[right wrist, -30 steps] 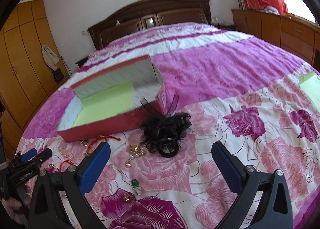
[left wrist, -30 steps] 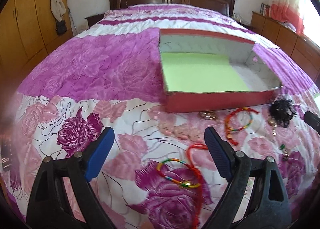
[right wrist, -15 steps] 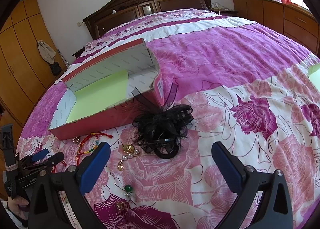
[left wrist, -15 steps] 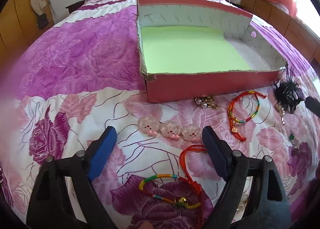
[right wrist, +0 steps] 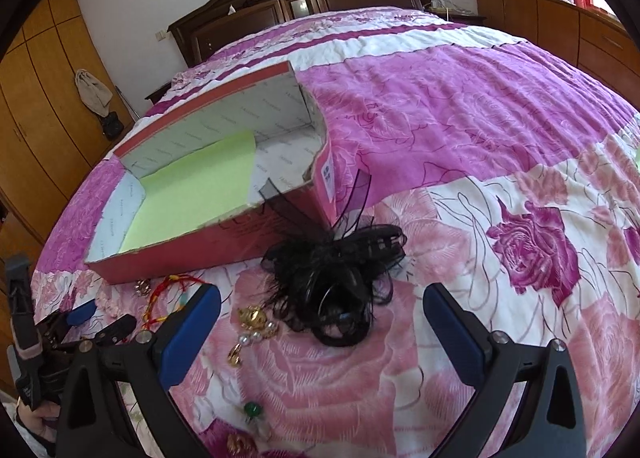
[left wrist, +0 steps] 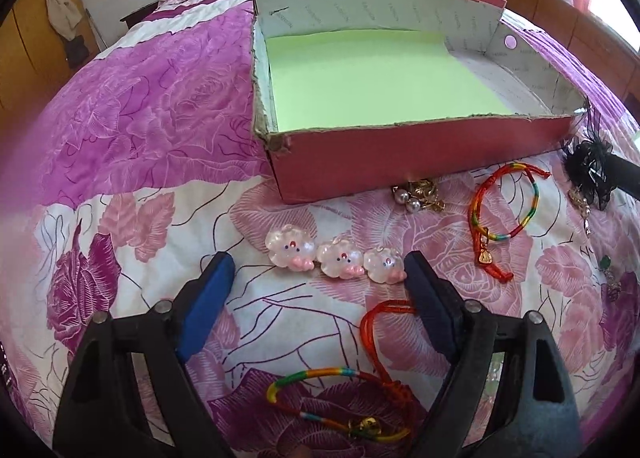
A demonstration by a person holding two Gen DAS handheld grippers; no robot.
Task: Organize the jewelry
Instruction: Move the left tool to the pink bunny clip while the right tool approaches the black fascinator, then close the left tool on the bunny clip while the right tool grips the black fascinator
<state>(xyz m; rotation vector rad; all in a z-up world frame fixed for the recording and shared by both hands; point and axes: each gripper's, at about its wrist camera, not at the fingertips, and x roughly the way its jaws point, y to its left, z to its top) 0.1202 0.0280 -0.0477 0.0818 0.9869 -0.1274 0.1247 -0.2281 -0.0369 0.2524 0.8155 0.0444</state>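
Note:
A red box (left wrist: pixel 420 153) with green lining lies open on the bed; it also shows in the right wrist view (right wrist: pixel 224 242). My left gripper (left wrist: pixel 318 268) is open, just behind three pink piggy charms (left wrist: pixel 336 254). A rainbow bracelet (left wrist: pixel 502 209), pearl earrings (left wrist: pixel 418 197) and a second rainbow bracelet (left wrist: pixel 340 402) with red cord lie around it. My right gripper (right wrist: pixel 320 304) is open over a black feathered hair clip (right wrist: pixel 340 278), with a gold pearl brooch (right wrist: pixel 252 322) beside its left finger.
A green bead earring (right wrist: pixel 252 410) lies near the front. The flowered bedspread (right wrist: pixel 480 137) stretches to a dark headboard (right wrist: pixel 300 5). Wooden wardrobes (right wrist: pixel 36 97) stand at left and low cabinets (right wrist: pixel 560 17) at right.
Both grippers have moved forward and down toward the bed. The piggy charms now sit right at my left fingertips; the hair clip is closer between my right fingers.

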